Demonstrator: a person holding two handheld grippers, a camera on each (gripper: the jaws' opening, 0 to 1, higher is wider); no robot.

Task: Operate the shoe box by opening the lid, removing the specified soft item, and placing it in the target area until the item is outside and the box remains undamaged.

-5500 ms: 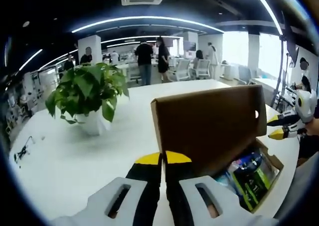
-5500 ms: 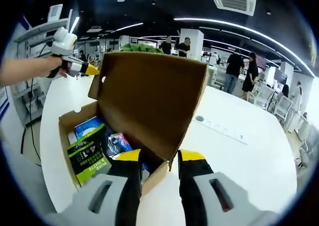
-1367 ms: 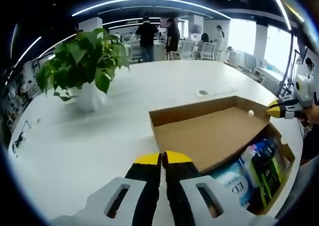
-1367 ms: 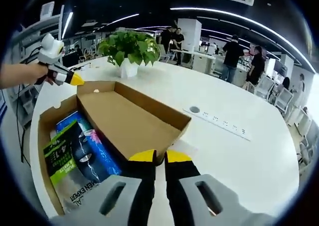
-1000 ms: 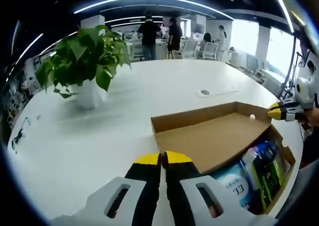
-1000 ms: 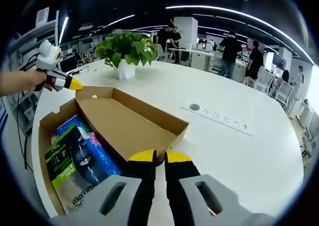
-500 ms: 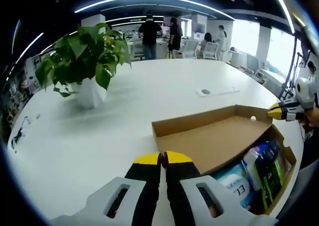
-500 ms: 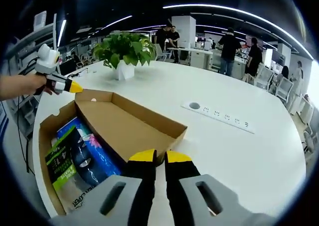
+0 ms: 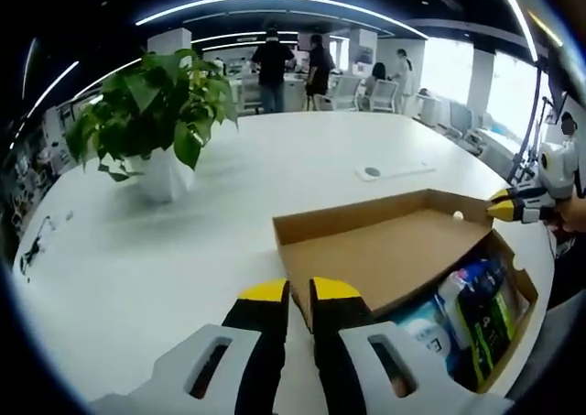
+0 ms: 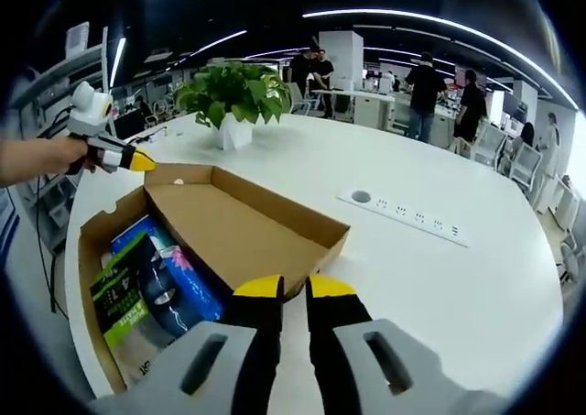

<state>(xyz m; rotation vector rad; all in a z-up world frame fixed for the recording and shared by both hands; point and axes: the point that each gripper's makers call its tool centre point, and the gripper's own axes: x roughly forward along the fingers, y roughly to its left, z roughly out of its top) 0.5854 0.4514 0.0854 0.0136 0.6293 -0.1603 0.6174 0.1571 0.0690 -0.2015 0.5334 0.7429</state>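
The left gripper [image 9: 299,291] has its jaws slightly parted, with the near edge of the lid [image 9: 380,250] lying at the gap between the tips; whether they pinch it cannot be told. The right gripper [image 10: 293,287] has its jaws nearly together at the lid's edge, and its grip cannot be told either. The lid is folded back, almost flat, over the white table [image 10: 439,278]. The shoe box [image 10: 92,241] stands open, packaged items [image 10: 151,291] inside. A potted plant [image 9: 151,113] stands farther off.
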